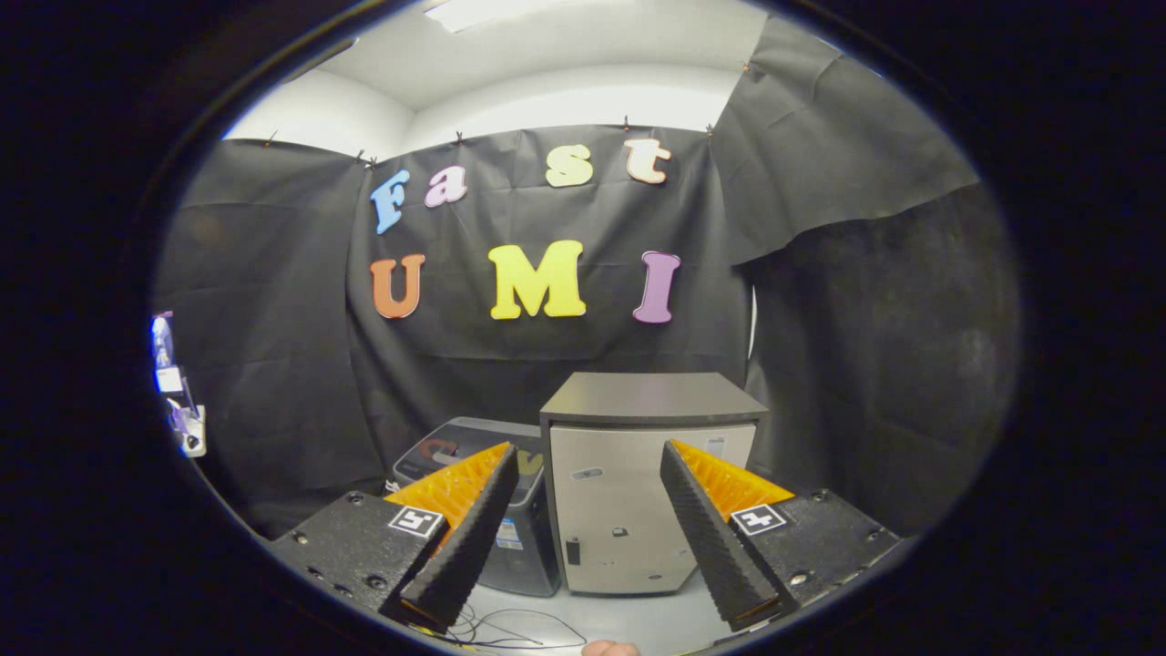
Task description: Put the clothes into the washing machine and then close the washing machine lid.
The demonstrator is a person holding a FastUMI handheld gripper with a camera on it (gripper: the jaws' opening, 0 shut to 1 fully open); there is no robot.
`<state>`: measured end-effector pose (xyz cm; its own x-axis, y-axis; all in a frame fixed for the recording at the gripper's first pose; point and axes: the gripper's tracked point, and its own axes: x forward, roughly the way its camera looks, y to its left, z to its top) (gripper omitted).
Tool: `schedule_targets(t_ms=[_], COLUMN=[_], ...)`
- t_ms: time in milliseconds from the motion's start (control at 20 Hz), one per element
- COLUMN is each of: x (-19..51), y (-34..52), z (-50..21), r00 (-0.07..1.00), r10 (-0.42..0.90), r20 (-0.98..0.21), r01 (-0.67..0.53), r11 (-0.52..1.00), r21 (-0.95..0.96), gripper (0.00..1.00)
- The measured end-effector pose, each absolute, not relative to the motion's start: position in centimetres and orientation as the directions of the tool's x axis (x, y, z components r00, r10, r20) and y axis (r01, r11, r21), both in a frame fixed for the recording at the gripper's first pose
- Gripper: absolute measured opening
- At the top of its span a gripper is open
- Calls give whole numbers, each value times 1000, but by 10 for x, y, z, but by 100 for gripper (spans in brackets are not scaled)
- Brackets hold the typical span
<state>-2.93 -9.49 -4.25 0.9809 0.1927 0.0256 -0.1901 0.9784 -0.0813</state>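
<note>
Clothes are the load, yet none can be picked out; judged as soft, light fabric, a bunched fold would be the place to pinch. Low in the frame, the gripper [588, 538] hangs released, fingers wide apart and holding nothing. Beyond them stand a pale cabinet [638, 510] at lower centre and, left of it, a dark lidded washing machine [483, 446], well apart from the tips.

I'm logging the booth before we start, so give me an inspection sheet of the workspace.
Surface: pale tabletop, bare patch between the fingers.
Job's things: small grey top-loading washing machine, lid appears closed; clothes: nothing seen.
Clutter: beige metal cabinet with dark top, beside the machine, door shut.
Grippers: tongs open, holding nothing, short of both boxes.
Cables: thin black wires on the tabletop near the fingers.
Surroundings: black cloth wall; small clamped device at the side.
</note>
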Motion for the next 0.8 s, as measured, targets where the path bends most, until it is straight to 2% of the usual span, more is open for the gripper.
schedule_targets(t_ms=[800], x=[-15], y=[-92], z=[-46], r00=[980], r10=[201], r20=[8], r01=[-200], r11=[977], r21=[-71], gripper=[100])
